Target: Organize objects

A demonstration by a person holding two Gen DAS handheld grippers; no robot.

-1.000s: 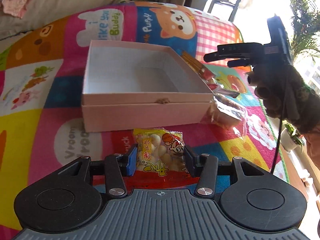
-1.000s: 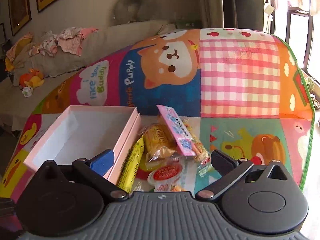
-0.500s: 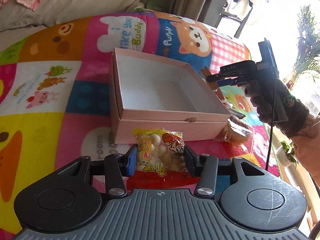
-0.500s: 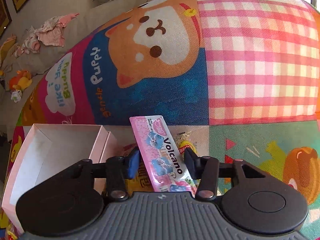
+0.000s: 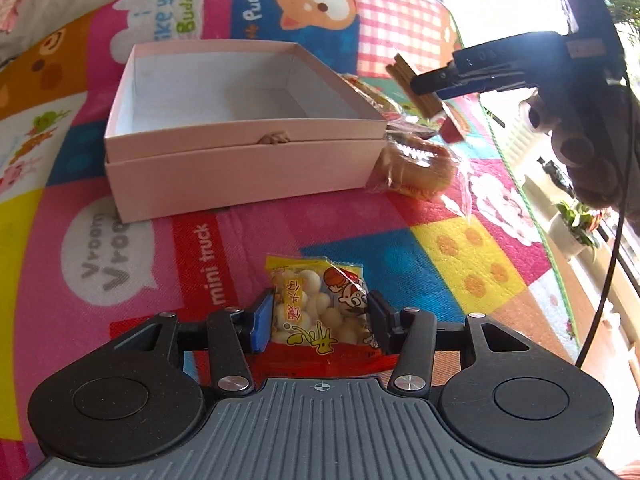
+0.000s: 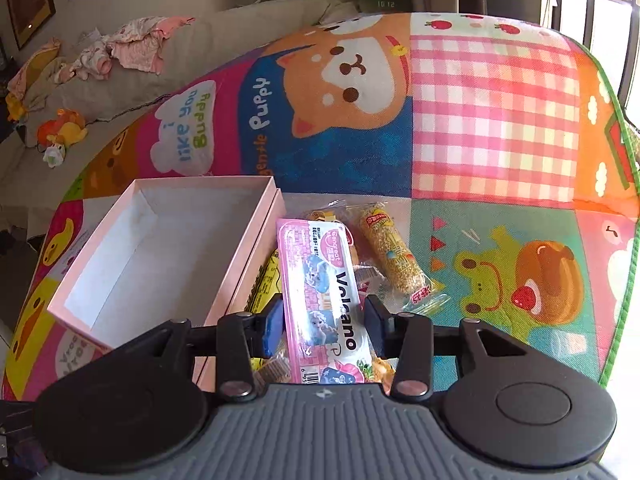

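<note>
- The left hand-held gripper (image 5: 320, 320) is clamped on a yellow snack bag (image 5: 318, 306) of pale round pieces, held above the play mat (image 5: 240, 240), on the near side of the pink box (image 5: 240, 168).
- The right hand-held gripper (image 6: 324, 320) pinches a pink Volcano packet (image 6: 320, 292) between its pads, lifted just right of the box.
- The pink box (image 6: 160, 248) sits open on the mat, its white inside showing nothing in it.
- A wrapped bun (image 5: 416, 168) lies touching the box's right corner.
- A sesame stick bar (image 6: 390, 256) and other wrapped snacks lie on the mat beside the box's right wall.
- Crumpled pink clothes (image 6: 132, 48) lie on the sofa past the mat's far edge.
</note>
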